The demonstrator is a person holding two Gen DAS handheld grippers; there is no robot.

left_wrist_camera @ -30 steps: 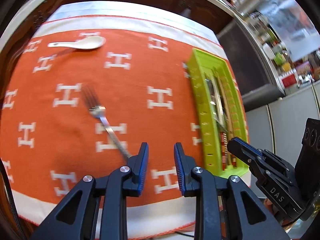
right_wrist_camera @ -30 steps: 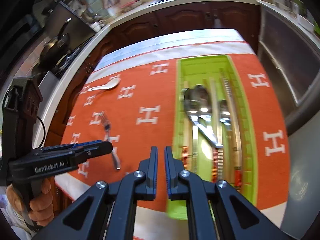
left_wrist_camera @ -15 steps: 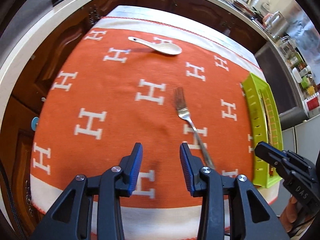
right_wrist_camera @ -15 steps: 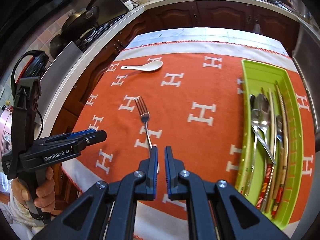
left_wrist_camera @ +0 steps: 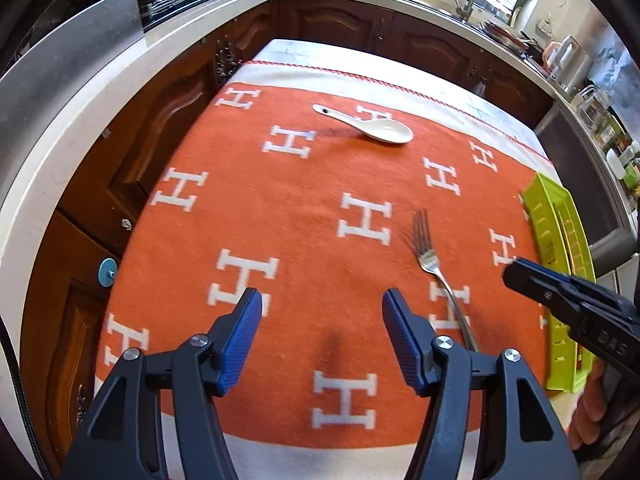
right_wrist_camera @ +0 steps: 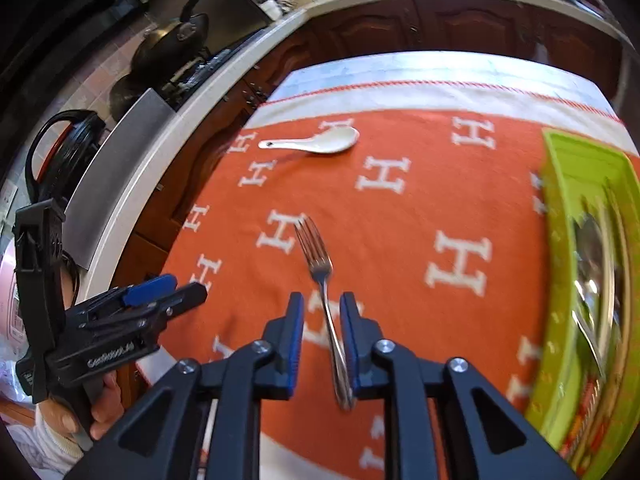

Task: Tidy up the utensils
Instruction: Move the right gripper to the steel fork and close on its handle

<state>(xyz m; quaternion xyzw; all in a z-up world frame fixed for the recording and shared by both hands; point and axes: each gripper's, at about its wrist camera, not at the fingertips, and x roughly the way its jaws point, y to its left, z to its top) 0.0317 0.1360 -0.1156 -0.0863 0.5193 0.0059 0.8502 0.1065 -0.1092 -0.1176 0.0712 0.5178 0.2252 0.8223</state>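
fork [right_wrist_camera: 320,268]: steel, flat on cloth | spoon [left_wrist_camera: 372,126]: white (ceramic), beyond | tray [right_wrist_camera: 576,280]: green, holds cutlery

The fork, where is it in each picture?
Left wrist view: the fork lies right of middle on the orange cloth, its tines pointing away.
Right wrist view: the fork lies at the middle, with its handle between the right tongs.
Shared landmark: the white spoon, beyond the fork in both.

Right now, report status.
Right gripper just opened, straddling fork handle, no grip. Left gripper just opened, empty. Nothing blocking the green tray.
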